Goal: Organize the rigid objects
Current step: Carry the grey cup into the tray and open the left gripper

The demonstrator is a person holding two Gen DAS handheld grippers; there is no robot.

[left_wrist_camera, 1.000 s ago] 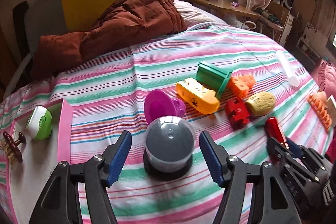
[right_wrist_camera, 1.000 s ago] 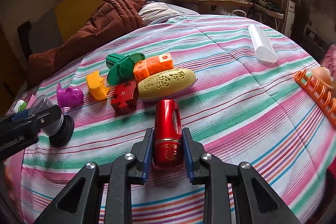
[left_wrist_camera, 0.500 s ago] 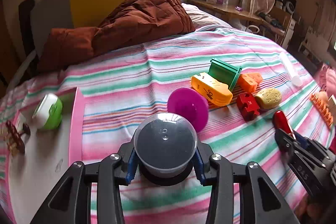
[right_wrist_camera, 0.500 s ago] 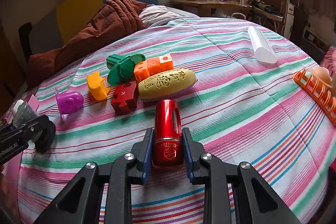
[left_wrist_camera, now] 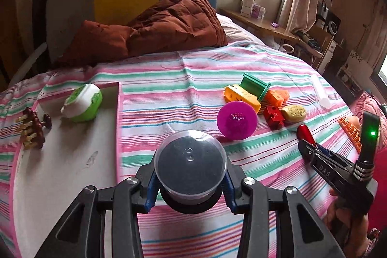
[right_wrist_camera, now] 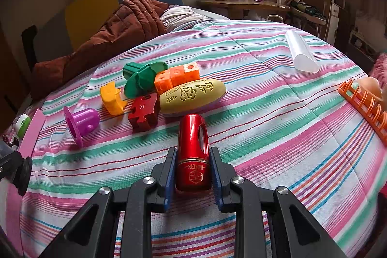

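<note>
A: Left gripper (left_wrist_camera: 191, 187) status: blue fingers (left_wrist_camera: 152, 187) clamped on the clear-domed jar (left_wrist_camera: 191, 166), dark inside, black base. Jaws have just been closing; the jar sits between them, pads pressing its sides.

B: Position of the jar relative to the destination?

A: White tray (left_wrist_camera: 60, 173) with pink rim lies directly to the jar's left, edge just beside it. Already on the tray: green-and-white case (left_wrist_camera: 83, 100) and dark wooden clip (left_wrist_camera: 31, 128). Judgement: next move is a short sideways carry onto the tray; the left hand is the nearer one.

B: Right side?

A: Right gripper (right_wrist_camera: 192, 173) clenched on the red metal cylinder (right_wrist_camera: 193, 149), glossy, with an oval cut-out. Long axis runs straight ahead along the fingers, resting on the striped bedspread (right_wrist_camera: 278, 125).

B: Remaining items?

A: Hard plastic cluster just beyond the cylinder: purple cup (right_wrist_camera: 81, 121) on its side, yellow piece (right_wrist_camera: 111, 98), green piece (right_wrist_camera: 142, 76), orange blocks (right_wrist_camera: 176, 76), red puzzle piece (right_wrist_camera: 144, 113), embossed tan oval (right_wrist_camera: 193, 94). Translucent tube (right_wrist_camera: 301, 55) well apart.
</note>
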